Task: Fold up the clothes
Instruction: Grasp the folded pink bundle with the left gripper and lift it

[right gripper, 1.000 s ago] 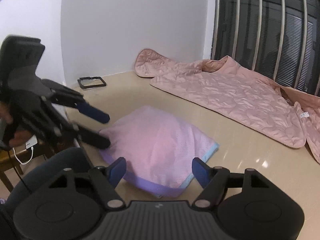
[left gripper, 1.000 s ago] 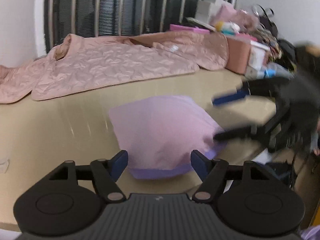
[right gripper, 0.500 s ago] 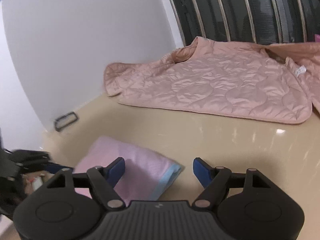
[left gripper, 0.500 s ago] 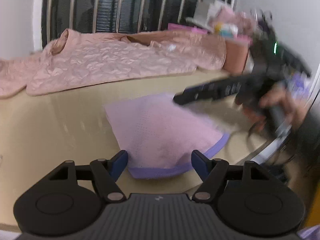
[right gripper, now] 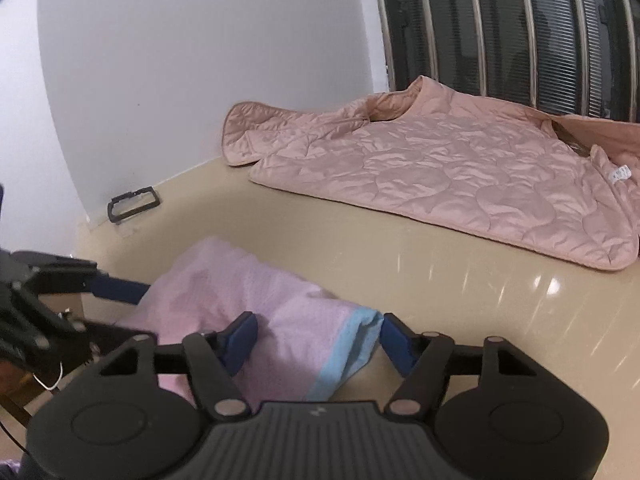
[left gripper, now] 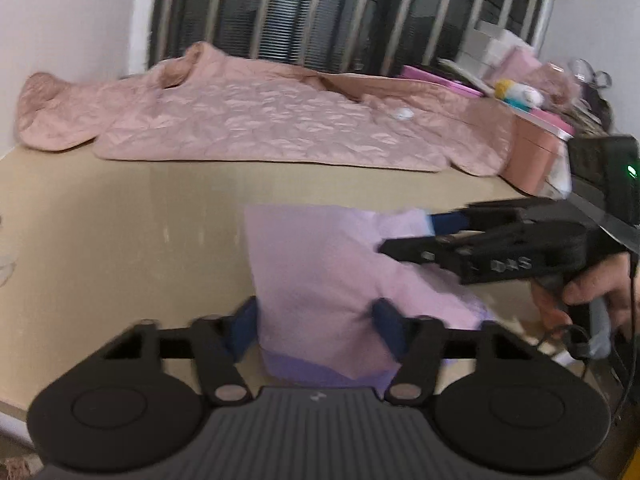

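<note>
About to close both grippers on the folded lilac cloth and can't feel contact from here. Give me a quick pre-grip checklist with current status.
1. Left gripper open, straddling the purple-trimmed edge of the folded lilac cloth: ok.
2. Right gripper open, straddling the blue-trimmed corner: ok.
3. Fingers low enough to catch every layer: cannot tell.
4. Pink quilted jacket apart from the cloth: ok.
5. Glossy beige tabletop bare around the cloth: ok.
6. View sharp: not ok, blurred.

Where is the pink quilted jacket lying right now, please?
The pink quilted jacket lies spread out at the far side of the table, under the barred window, beyond the folded purple cloth and apart from it.
</note>
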The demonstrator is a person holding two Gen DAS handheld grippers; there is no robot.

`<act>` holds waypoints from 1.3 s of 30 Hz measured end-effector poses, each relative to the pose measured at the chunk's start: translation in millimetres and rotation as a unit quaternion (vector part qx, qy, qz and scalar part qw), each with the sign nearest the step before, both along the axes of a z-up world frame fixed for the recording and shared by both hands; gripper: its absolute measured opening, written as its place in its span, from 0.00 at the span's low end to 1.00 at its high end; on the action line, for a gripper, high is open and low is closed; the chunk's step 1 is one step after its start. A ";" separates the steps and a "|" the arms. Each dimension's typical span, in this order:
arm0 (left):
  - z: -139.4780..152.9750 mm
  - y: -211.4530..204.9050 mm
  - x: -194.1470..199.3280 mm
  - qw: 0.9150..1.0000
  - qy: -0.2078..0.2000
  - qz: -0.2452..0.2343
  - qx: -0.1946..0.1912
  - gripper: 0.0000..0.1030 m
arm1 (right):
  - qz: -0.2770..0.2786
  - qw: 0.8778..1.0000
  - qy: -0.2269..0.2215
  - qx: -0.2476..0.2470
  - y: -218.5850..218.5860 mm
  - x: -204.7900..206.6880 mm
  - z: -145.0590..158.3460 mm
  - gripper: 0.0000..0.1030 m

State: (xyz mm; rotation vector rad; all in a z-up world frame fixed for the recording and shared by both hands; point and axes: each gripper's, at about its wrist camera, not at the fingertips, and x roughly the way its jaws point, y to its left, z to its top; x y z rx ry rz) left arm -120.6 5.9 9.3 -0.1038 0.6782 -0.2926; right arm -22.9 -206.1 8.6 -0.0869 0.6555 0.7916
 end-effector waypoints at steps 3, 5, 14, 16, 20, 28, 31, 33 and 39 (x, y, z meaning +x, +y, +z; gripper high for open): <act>-3.0 -1.3 -4.9 1.000 0.006 -0.021 -0.020 0.27 | 0.008 1.000 -0.005 0.004 1.7 -8.9 1.0 0.38; -3.7 3.5 -5.1 0.999 0.014 -0.019 -0.038 0.21 | 0.013 1.000 -0.020 0.002 5.0 -18.0 0.7 0.22; 12.1 4.2 -8.2 0.999 0.001 -0.016 -0.042 0.10 | -0.017 0.993 -0.107 -0.045 18.1 -62.5 23.6 0.06; 24.0 1.7 -11.0 0.999 -0.019 -0.025 -0.039 0.09 | -0.037 0.989 -0.133 -0.045 15.7 -71.0 35.9 0.05; 45.1 -5.4 -9.8 0.997 -0.060 -0.037 -0.026 0.09 | -0.054 0.981 -0.177 -0.050 11.4 -84.3 60.0 0.05; 93.2 -31.8 22.5 0.989 -0.136 -0.065 0.005 0.09 | -0.084 0.964 -0.243 -0.065 -4.3 -74.4 106.7 0.05; 109.4 -40.3 47.4 0.985 -0.152 -0.077 0.008 0.09 | -0.099 0.959 -0.257 -0.064 -11.9 -57.4 127.5 0.05; 119.1 -45.8 66.2 0.984 -0.160 -0.083 0.009 0.10 | -0.108 0.956 -0.265 -0.064 -16.3 -44.0 140.1 0.05; 145.4 -62.4 133.1 0.979 -0.176 -0.100 0.008 0.09 | -0.138 0.946 -0.284 -0.071 -27.9 13.6 173.3 0.05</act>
